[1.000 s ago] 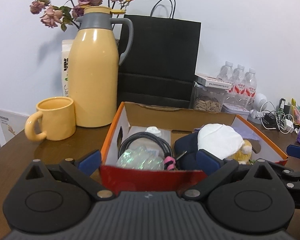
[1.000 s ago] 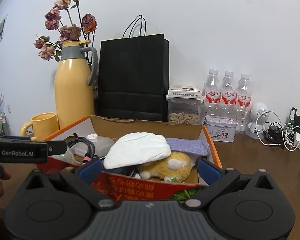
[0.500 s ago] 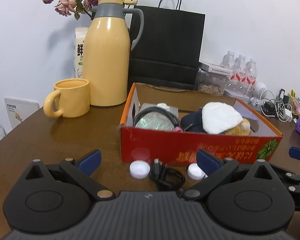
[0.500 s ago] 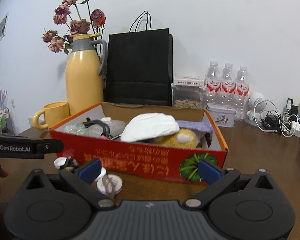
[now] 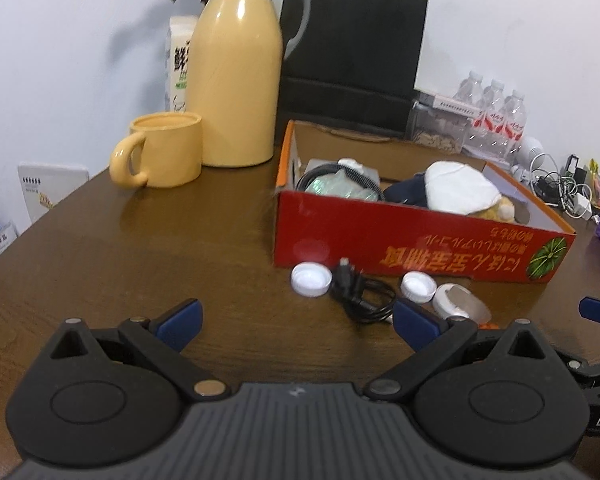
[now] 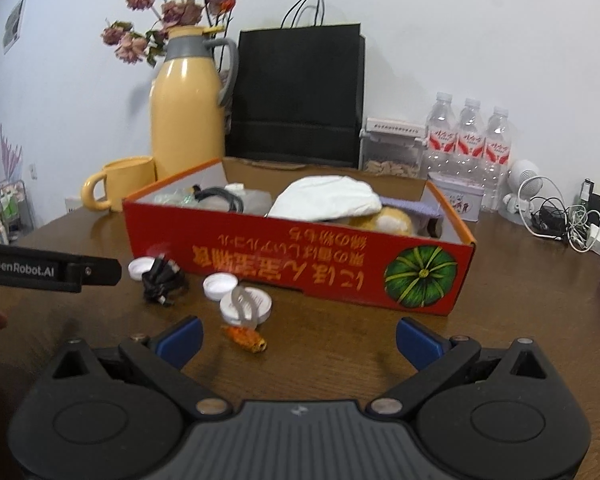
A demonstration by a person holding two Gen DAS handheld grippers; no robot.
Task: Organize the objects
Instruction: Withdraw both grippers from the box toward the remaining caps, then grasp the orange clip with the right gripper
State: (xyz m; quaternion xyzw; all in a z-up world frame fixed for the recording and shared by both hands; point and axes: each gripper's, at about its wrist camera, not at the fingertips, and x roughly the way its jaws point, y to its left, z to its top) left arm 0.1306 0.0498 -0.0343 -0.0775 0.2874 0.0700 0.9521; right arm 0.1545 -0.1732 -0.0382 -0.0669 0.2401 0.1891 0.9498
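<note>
A red cardboard box (image 5: 420, 240) (image 6: 300, 256) sits on the brown table, holding a white cap (image 6: 328, 196), a yellow plush, a dark cloth and a coiled cable. In front of it lie two white bottle caps (image 5: 311, 279) (image 6: 219, 285), a black cable bundle (image 5: 360, 292) (image 6: 162, 280), a white tape roll (image 5: 456, 304) (image 6: 246, 302) and a small orange toy (image 6: 246, 338). My left gripper (image 5: 296, 320) is open and empty, near the cable. My right gripper (image 6: 298, 336) is open and empty, just behind the orange toy.
A yellow thermos jug (image 5: 236, 76) and yellow mug (image 5: 164, 152) stand at the back left. A black paper bag (image 5: 352, 56), a jar, three water bottles (image 6: 468, 144) and a tangle of chargers (image 6: 564, 220) line the back and right.
Both grippers have pulled back from the box and risen, so the table in front with the loose caps, cable, tape and toy has come into view.
</note>
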